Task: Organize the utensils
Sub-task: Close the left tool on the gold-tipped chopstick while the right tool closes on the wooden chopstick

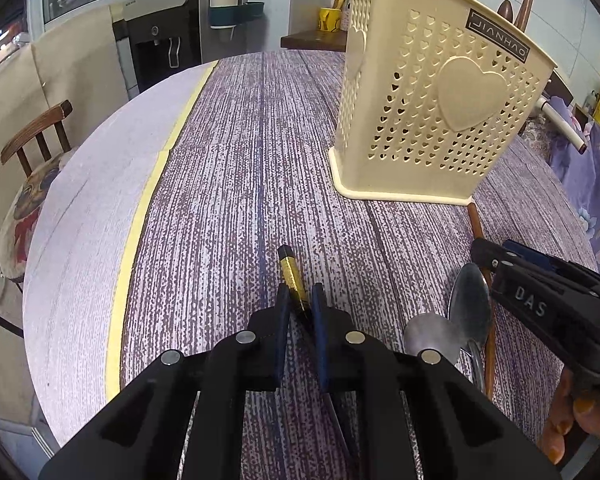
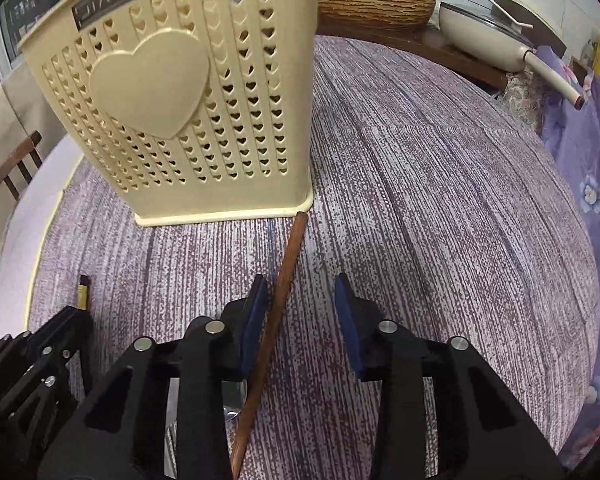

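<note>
A cream perforated utensil holder (image 1: pixel 428 108) with a heart emblem stands on the purple tablecloth (image 1: pixel 228 184); it also shows in the right wrist view (image 2: pixel 188 112). My left gripper (image 1: pixel 300 300) is shut on a gold-and-black utensil handle (image 1: pixel 291 276) that lies on the cloth. Two metal spoons (image 1: pixel 466 312) lie to its right. My right gripper (image 2: pixel 300 292) is open, low over a brown wooden chopstick (image 2: pixel 288 268) that runs from the holder's base corner back between the fingers, close to the left pad (image 2: pixel 256 320).
A wooden chair (image 1: pixel 36 136) stands left of the round table, whose edge has a yellow strip (image 1: pixel 140 220). A white pan (image 2: pixel 500 40) and a woven basket (image 2: pixel 376 0) sit on a brown shelf behind the table. Floral fabric (image 2: pixel 596 168) is at right.
</note>
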`<state>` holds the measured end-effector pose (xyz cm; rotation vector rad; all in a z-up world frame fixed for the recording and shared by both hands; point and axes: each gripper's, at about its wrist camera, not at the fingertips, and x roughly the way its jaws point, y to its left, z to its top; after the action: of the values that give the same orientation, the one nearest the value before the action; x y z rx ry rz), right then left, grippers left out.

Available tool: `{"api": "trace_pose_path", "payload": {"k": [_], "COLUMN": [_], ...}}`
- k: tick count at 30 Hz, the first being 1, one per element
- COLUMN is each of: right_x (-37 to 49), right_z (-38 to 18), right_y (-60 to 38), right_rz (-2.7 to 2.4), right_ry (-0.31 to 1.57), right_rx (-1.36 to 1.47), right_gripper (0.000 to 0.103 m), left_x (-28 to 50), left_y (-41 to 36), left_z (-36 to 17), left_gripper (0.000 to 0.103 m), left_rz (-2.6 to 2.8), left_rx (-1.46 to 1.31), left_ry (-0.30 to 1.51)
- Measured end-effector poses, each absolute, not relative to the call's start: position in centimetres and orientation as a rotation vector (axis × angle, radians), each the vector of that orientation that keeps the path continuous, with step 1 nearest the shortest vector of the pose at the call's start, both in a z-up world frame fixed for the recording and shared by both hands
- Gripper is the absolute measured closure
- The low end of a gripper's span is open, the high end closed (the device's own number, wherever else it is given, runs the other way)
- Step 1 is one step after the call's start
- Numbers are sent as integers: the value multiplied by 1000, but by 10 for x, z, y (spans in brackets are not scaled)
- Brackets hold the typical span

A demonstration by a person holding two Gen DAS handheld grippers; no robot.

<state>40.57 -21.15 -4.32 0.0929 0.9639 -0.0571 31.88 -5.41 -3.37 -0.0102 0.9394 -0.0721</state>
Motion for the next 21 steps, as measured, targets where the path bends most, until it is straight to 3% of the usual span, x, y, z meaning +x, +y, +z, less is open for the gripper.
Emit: {"api": "trace_pose_path", "payload": {"k": [10,21], "right_x": [416,411], "right_z": [-45,-43], "right_y": [-195,-208], "right_rz": [-66,-14], "right_ry": [980,984], "right_rx": [58,74], "right_gripper": [92,95], "left_x": [313,312], "left_y": [-61,-66], "left_z": [-33,-33], "left_gripper": [91,92], "left_rz": [-68,-96], "left_rx": [5,-3], "left_ry": [947,955]}}
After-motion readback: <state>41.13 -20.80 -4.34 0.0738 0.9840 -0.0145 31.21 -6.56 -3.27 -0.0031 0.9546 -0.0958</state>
